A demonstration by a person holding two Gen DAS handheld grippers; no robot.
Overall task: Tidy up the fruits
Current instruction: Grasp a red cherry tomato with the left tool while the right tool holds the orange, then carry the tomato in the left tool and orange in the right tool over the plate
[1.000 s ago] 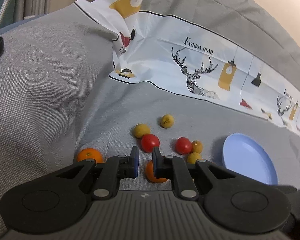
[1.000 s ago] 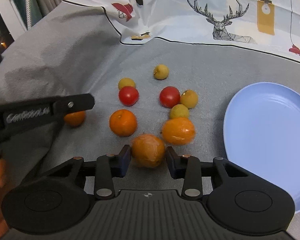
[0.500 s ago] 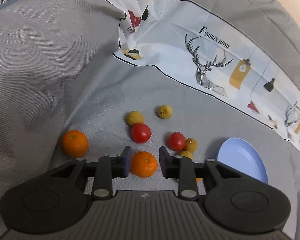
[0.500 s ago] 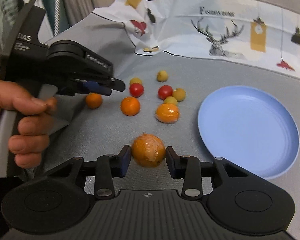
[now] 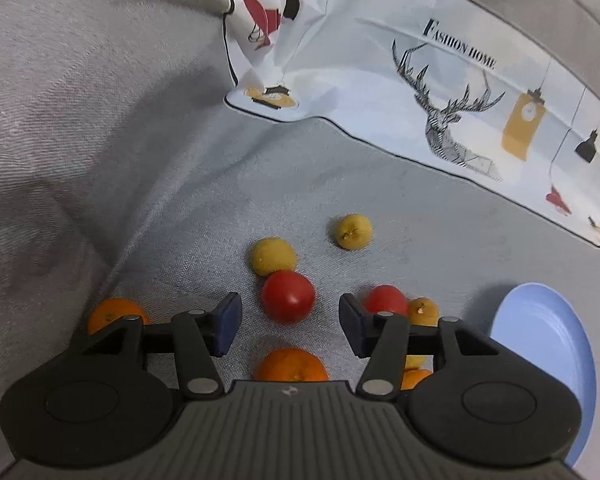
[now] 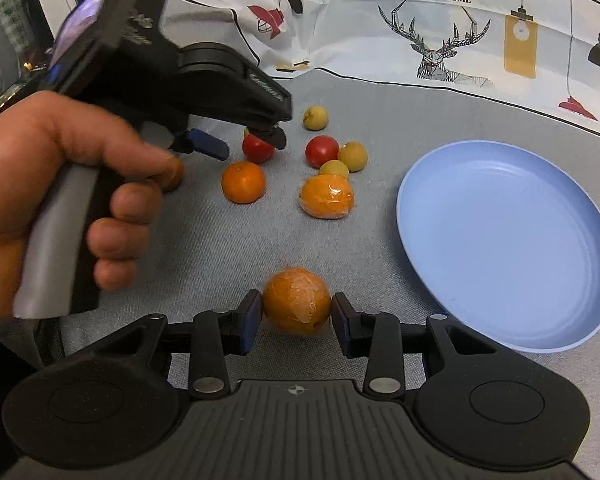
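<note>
My right gripper [image 6: 296, 314] is shut on a plastic-wrapped orange [image 6: 297, 300], held above the grey cloth left of the empty blue plate [image 6: 508, 240]. My left gripper [image 5: 288, 320] is open over the fruit pile, its jaws either side of a red tomato [image 5: 287, 297], with an orange [image 5: 292, 365] just below it. In the right wrist view the left gripper [image 6: 244, 142] hovers over that tomato [image 6: 256, 149]. On the cloth lie another orange [image 6: 243, 182], a second wrapped orange [image 6: 326, 197], a second tomato [image 6: 321, 151] and several small yellow fruits [image 6: 352, 156].
A white printed cloth with a deer and "Fashion Home" [image 6: 432, 32] lies behind the fruit. An orange [image 5: 112, 314] sits at the far left by the raised grey fabric fold [image 5: 60, 160]. The plate's edge shows at the right of the left wrist view [image 5: 548, 352].
My left gripper opened wider and moved forward from the orange toward the red tomato. My right gripper keeps holding the wrapped orange, slightly closer to the plate.
</note>
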